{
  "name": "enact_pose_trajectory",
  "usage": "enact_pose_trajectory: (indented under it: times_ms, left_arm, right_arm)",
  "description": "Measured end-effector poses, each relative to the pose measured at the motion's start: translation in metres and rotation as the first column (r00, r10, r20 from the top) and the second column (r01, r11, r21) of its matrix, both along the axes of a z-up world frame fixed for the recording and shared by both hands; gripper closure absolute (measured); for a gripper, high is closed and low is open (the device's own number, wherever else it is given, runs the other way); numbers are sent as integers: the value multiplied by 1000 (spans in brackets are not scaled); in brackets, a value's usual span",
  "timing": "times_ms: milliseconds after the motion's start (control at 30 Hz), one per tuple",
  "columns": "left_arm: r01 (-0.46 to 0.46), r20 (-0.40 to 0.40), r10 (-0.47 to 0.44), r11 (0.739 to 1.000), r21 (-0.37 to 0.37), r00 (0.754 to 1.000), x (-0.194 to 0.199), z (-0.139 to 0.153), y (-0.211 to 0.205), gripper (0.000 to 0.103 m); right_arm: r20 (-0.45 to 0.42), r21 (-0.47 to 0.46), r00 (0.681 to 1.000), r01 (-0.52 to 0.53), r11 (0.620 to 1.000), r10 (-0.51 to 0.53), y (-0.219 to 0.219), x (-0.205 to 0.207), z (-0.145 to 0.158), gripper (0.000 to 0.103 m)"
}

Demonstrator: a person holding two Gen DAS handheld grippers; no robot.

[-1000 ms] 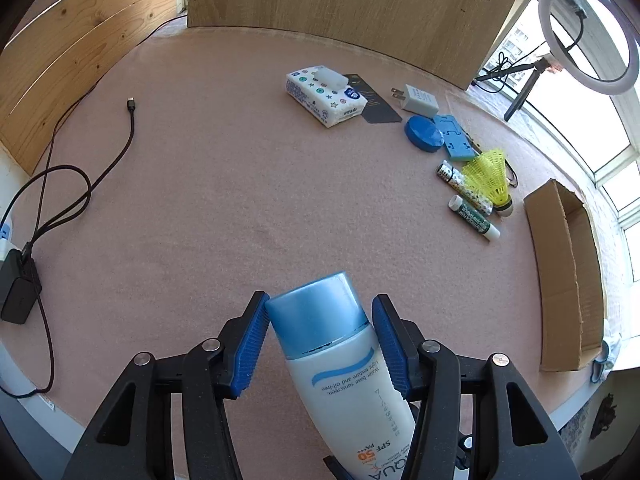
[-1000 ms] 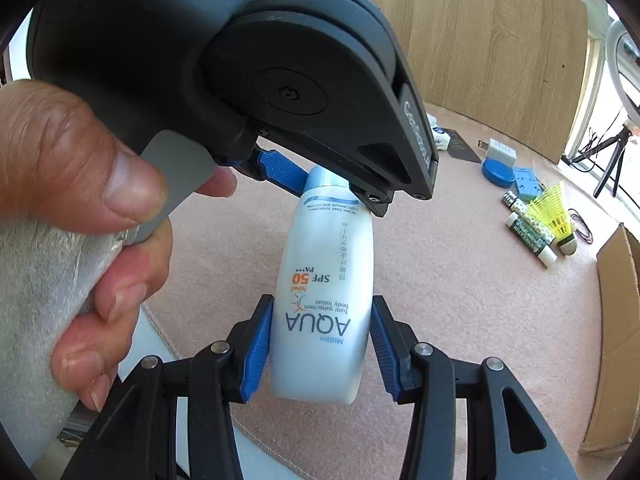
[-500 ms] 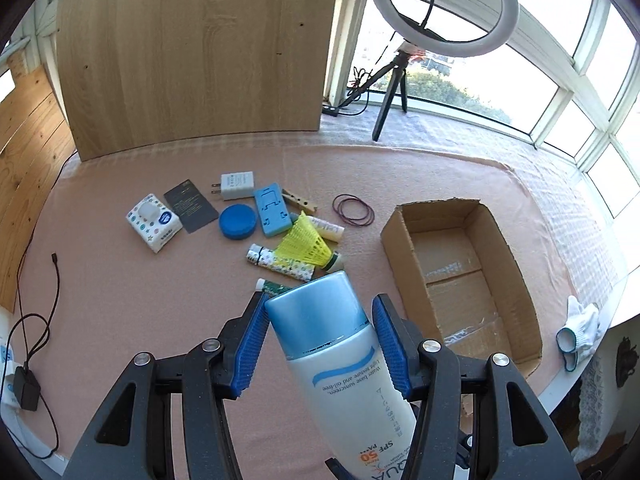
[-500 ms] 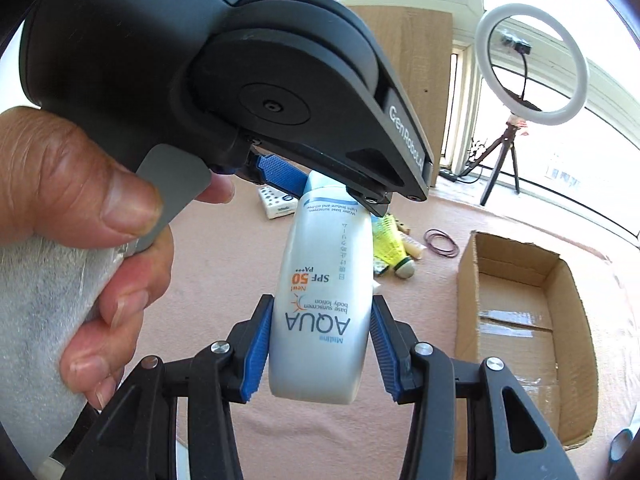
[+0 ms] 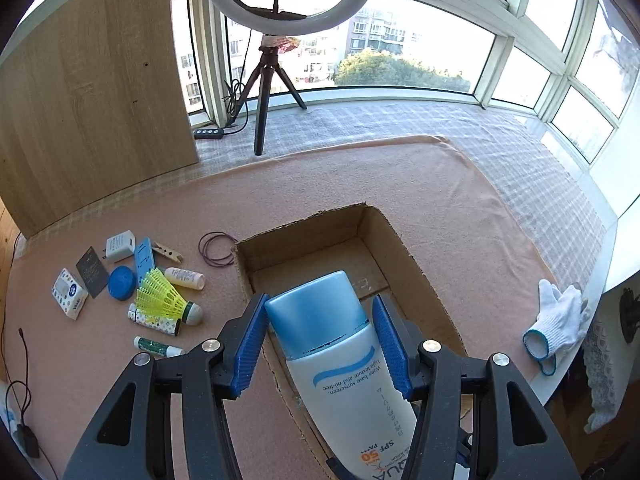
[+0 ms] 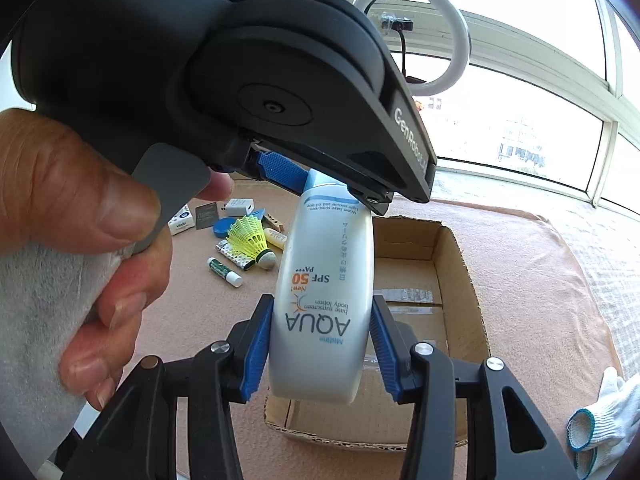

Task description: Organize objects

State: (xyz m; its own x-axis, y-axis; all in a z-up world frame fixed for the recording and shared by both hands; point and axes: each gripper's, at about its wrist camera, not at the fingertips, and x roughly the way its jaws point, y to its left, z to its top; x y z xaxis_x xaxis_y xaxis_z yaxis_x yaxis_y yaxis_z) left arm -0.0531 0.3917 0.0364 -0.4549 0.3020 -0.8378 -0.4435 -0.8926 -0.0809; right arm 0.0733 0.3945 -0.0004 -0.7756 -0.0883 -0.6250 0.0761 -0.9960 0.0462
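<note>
Sunscreen, a white plastic bottle with a blue cap (image 5: 320,320), is pinched at cap and base by left gripper (image 5: 318,344) and right gripper (image 6: 320,354); it has been swung over the open brown cardboard box (image 5: 404,248), small clutter at nine o'clock, so release seems next.

Home sunroom set up for recording: curved bay windows (image 5: 420,60) ahead of the hand-held gripper, ring light (image 5: 288,4) on tripod, blanket-covered tabletop (image 5: 360,176).

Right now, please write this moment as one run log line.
left tongs: shut on sunscreen bottle cap | right tongs: shut on bottle base | bottle: over cardboard box | box: empty
</note>
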Motion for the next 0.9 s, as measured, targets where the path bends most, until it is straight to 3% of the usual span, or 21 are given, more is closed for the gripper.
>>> enact_pose_trajectory:
  times_ms: [267,333,367,467,567,733,900]
  left_arm:
    - [32,46,-32,999,-2,998,-24,-25,39,44]
    - [44,63,-44,999,1,997,-29,-33,45,27]
    - [48,65,-48,999,3,997,-30,-35,46,13]
    - [31,39,-30,999,-33,999,-33,-39,42,1]
    - [-7,26,8,999,-49,1000,-38,-40,15,1]
    - [-132,7,132,991,-1,991,-42,-31,-63,1]
    - [-232,-95,233,972,25,968,-28,-15,-148,1]
  right_arm:
    - [34,-4,999,33,999,-33,30,-18,-15,60]
    - [39,1,998,44,999,-44,35,-22,-19,60]
    - [38,9,998,51,999,-52,36,-24,-20,60]
    - [21,41,996,88,995,-89,38,-28,-22,54]
    - [24,38,995,94,995,-95,37,-29,-21,54]
    - [35,45,994,99,994,-101,29,-25,-19,54]
    - [74,29,995,66,997,-68,14,-48,-15,52]
